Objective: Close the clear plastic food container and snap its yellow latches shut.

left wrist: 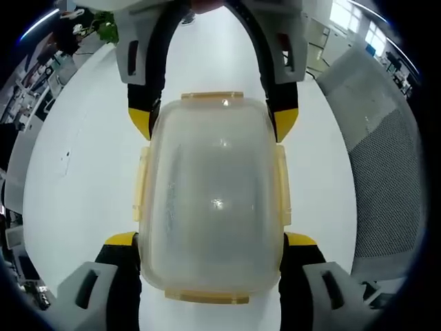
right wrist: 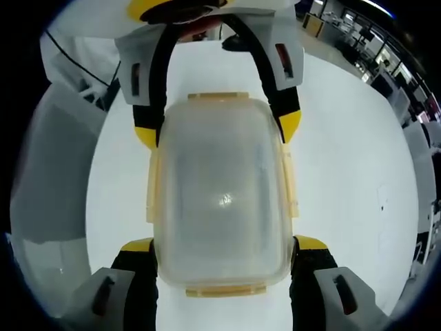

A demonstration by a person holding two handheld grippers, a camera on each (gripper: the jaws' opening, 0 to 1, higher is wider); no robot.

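Container (left wrist: 212, 200) sits on the white table (left wrist: 83, 179), lid on, straddled from both short ends by your two grippers.

Left gripper view, left to right: cluttered room edge at far left, too small and warped to read. Then bare table. Your left gripper (left wrist: 212, 243) comes up from the bottom, yellow tips at either side of the container's near end, jaws spread wide and right up against the container walls; whether they actually press the plastic, you cannot tell from here. The near end latch (left wrist: 207, 297) lies between them, low and partly cut by the container's curve. Long side latches (left wrist: 141, 185) run down both flanks, looking flat against the walls, but the fisheye makes it hard to confirm they are snapped. Far end latch (left wrist: 212, 95) sits at top, with the right gripper (left wrist: 213, 123) entering from above, its yellow tips flanking that end. Right of the table is a grey mesh panel (left wrist: 386, 186), cut off by the rim.

Right gripper view, left to right: pale blurred surface at left, unreadable. Right gripper (right wrist: 222, 245) rises from the bottom, jaws apart, tips beside the container (right wrist: 220, 193) corners; contact unclear. Left gripper (right wrist: 217, 127) enters from the top, same stance. Contents are hidden by the frosted lid. Office clutter at upper right, indistinct.
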